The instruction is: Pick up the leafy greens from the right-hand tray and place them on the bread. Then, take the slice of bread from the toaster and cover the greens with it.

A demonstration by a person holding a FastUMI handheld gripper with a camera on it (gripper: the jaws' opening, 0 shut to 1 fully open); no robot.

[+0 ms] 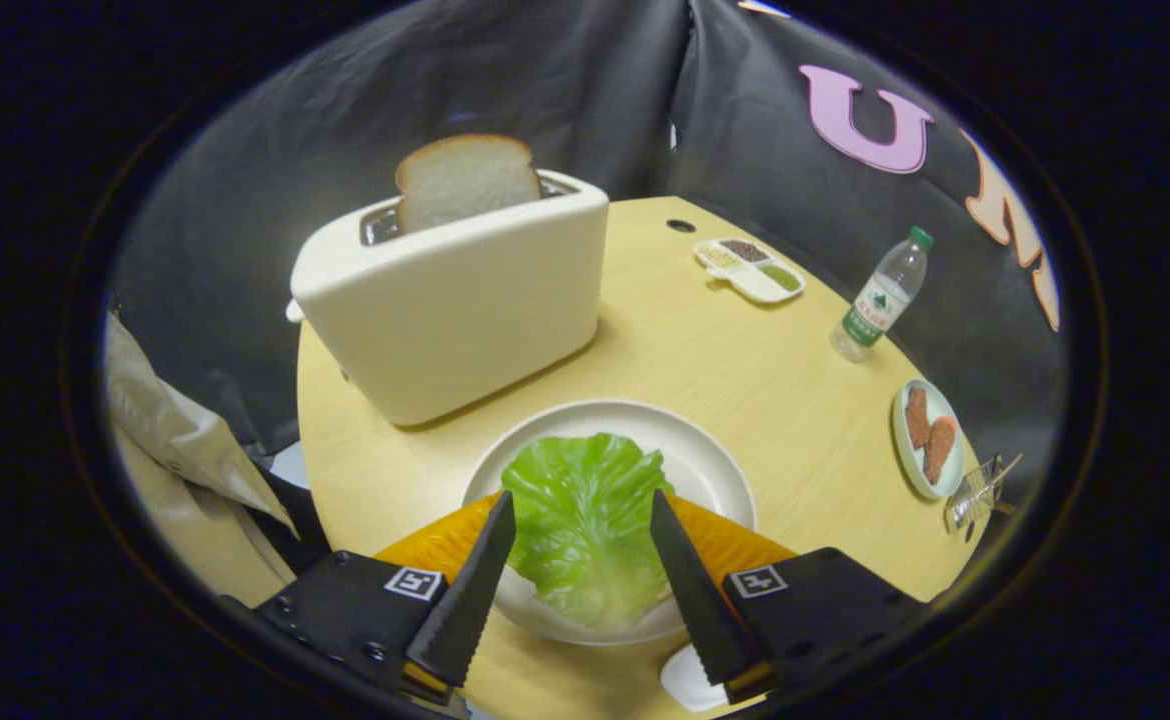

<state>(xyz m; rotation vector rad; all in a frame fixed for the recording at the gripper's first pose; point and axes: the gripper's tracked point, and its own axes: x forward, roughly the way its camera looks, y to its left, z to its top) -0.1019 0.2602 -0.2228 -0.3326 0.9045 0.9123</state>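
Observation:
A green lettuce leaf (585, 530) lies flat on a white plate (710, 455) on the round wooden table. My gripper (580, 500) hovers just above it, open, with one finger (470, 590) along the leaf's left edge and the other along its right edge. Neither finger visibly presses the leaf. Whatever sits under the leaf is hidden. Beyond the plate stands a cream toaster (445, 300) with a slice of white bread (465, 180) sticking upright out of its slot.
Beyond the fingers to the right are a small divided dish of seeds (750, 268), a water bottle (880, 300), a small plate with two reddish-brown slices (930, 438) and a wire utensil (980, 490) near the table (745, 370) edge. A beige cloth (175, 440) hangs left.

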